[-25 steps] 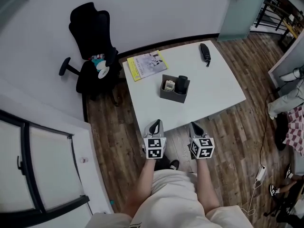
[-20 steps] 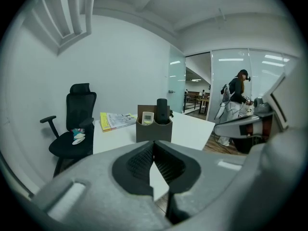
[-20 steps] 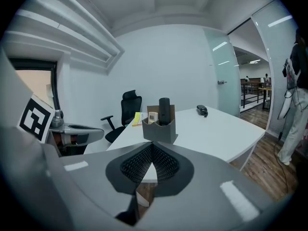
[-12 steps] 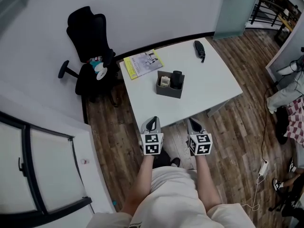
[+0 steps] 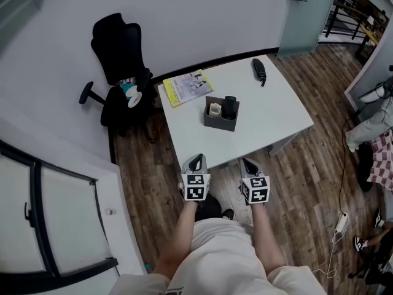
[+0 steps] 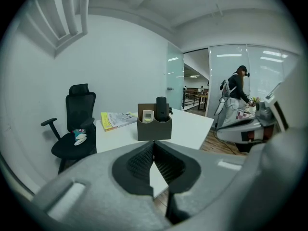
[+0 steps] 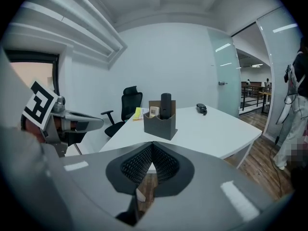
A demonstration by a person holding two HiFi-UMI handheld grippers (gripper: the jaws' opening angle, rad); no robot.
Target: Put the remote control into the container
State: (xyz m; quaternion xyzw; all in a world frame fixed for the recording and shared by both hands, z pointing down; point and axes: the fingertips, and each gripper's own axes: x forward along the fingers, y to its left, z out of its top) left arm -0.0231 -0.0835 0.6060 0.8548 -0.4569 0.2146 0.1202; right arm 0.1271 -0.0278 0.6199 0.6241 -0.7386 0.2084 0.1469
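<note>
A black remote control [image 5: 259,70] lies at the far right corner of the white table [image 5: 270,118]; it also shows in the right gripper view [image 7: 201,109]. A dark grey container [image 5: 221,116] stands mid-table, holding a small white remote [image 5: 215,109] and a black cylinder [image 5: 229,105]. The same container appears in both gripper views [image 6: 154,127] [image 7: 160,123]. My left gripper [image 5: 196,163] and right gripper [image 5: 249,166] hover side by side just off the table's near edge, both shut with nothing in them.
A yellow-edged booklet [image 5: 189,86] lies at the table's far left corner. A black office chair [image 5: 121,66] stands left of the table against the wall. A person [image 6: 237,94] stands to the right on the wooden floor, near a glass door [image 5: 307,11].
Both grippers have drawn slightly back from the table's near edge. The head view has shifted a little. Nothing on the table has moved.
</note>
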